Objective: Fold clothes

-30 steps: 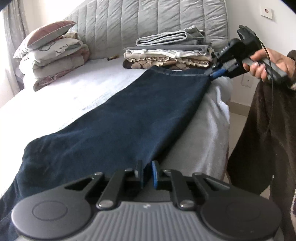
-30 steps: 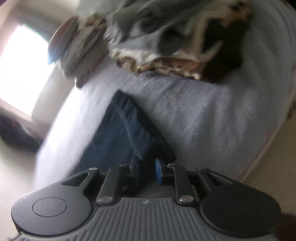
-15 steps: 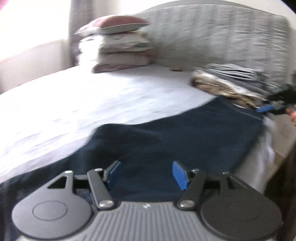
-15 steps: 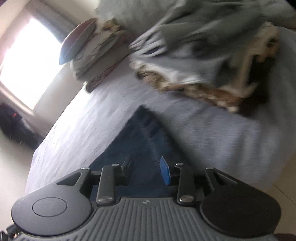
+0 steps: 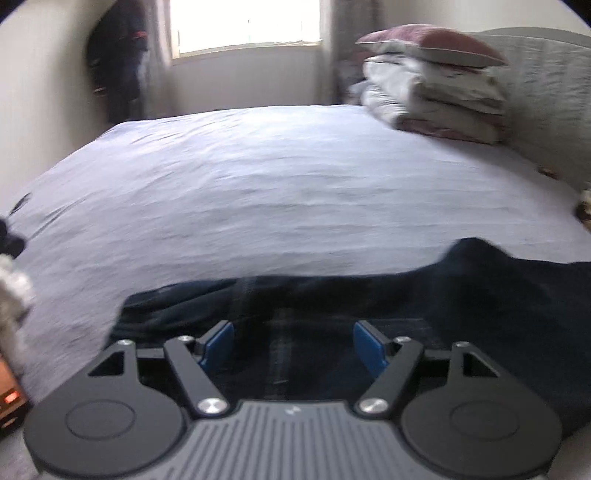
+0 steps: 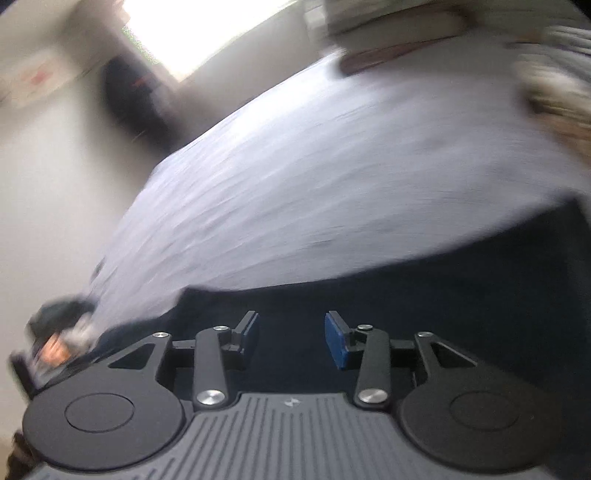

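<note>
Dark blue jeans [image 5: 369,295] lie flat along the near edge of the white bed [image 5: 258,177]. My left gripper [image 5: 293,345] hovers just over the jeans with its jaws opening, blue pads wide apart and nothing pinched between them. In the blurred right wrist view the same jeans [image 6: 424,291] fill the lower half. My right gripper [image 6: 291,338] is above them, its jaws also opening, with only cloth seen below the gap.
A pile of pillows [image 5: 432,81] sits against the grey headboard [image 5: 546,110] at the back right. A window [image 5: 243,22] and dark hanging clothes [image 5: 118,55] stand beyond the bed. A stack of folded laundry [image 6: 554,96] shows at the right edge.
Both grippers let go of the jeans and opened. Both swung round, so the views now look across the bed toward the window instead of toward the headboard and the folded stack.
</note>
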`<state>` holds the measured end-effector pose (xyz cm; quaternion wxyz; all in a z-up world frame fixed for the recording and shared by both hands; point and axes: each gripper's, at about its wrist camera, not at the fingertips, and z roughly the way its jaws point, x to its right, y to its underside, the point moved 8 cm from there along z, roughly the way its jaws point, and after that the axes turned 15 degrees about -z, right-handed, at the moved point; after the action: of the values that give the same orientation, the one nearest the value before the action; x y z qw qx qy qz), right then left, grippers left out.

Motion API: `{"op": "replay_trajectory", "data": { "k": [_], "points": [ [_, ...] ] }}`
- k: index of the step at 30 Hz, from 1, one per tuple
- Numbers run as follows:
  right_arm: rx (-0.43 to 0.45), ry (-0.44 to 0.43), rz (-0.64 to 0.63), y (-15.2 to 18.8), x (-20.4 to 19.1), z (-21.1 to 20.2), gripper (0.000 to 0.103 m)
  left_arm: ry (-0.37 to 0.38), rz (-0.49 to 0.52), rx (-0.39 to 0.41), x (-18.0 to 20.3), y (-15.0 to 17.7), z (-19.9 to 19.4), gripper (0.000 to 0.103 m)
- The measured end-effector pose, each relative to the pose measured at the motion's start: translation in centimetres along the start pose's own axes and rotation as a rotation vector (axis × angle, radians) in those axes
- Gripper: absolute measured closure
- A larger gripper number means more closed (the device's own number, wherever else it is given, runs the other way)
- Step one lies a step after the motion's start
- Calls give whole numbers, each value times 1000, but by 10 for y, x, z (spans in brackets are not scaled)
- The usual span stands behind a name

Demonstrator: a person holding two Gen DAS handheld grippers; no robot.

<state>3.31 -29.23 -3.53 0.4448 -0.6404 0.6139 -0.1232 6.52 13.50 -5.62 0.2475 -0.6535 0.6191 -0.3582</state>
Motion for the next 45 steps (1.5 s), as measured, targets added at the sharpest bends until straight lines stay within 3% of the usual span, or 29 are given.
{"op": "replay_trajectory", "data": {
  "k": [3, 6, 8, 9, 15, 22, 26, 34, 37, 38, 39, 41, 45],
  "points": [
    [-54, -117, -92, -17, -26, 39, 56, -72, 13, 18, -17, 2, 7, 32],
    [-99, -200, -158, -25, -48, 73, 54, -85, 51, 39, -21, 2, 13, 38],
    [-123, -230, -193, -29, -59, 95, 54, -121, 85, 54, -26, 4, 18, 46],
    [-132, -239, -211, -31, -64, 106, 54, -151, 100, 56, -30, 4, 23, 54],
    [-172, -279, -269, -47, -74, 154, 54, -167, 130, 94, -33, 11, 33, 54],
    [-242, -492, -271, -45, -83, 171, 56, -154, 134, 102, -36, 9, 31, 54],
    [-278, -548, -282, -41, -84, 176, 56, -162, 134, 99, -35, 7, 31, 54],
    [-287, -550, -237, -30, -104, 205, 56, -144, 104, 144, -32, 0, 28, 54],
    [-241, -469, -258, -30, -110, 211, 65, -154, 115, 146, -32, 1, 32, 54],
    [-230, -437, -251, -30, -107, 211, 82, -159, 124, 145, -32, 2, 34, 54],
    [-215, -415, -221, -32, -102, 212, 88, -164, 133, 144, -32, 3, 35, 54],
    [-174, -387, -164, -36, -93, 211, 87, -174, 150, 142, -32, 5, 37, 54],
    [-38, -225, -159, -55, -81, 205, 90, -193, 152, 137, -29, 4, 36, 54]
  ]
}}
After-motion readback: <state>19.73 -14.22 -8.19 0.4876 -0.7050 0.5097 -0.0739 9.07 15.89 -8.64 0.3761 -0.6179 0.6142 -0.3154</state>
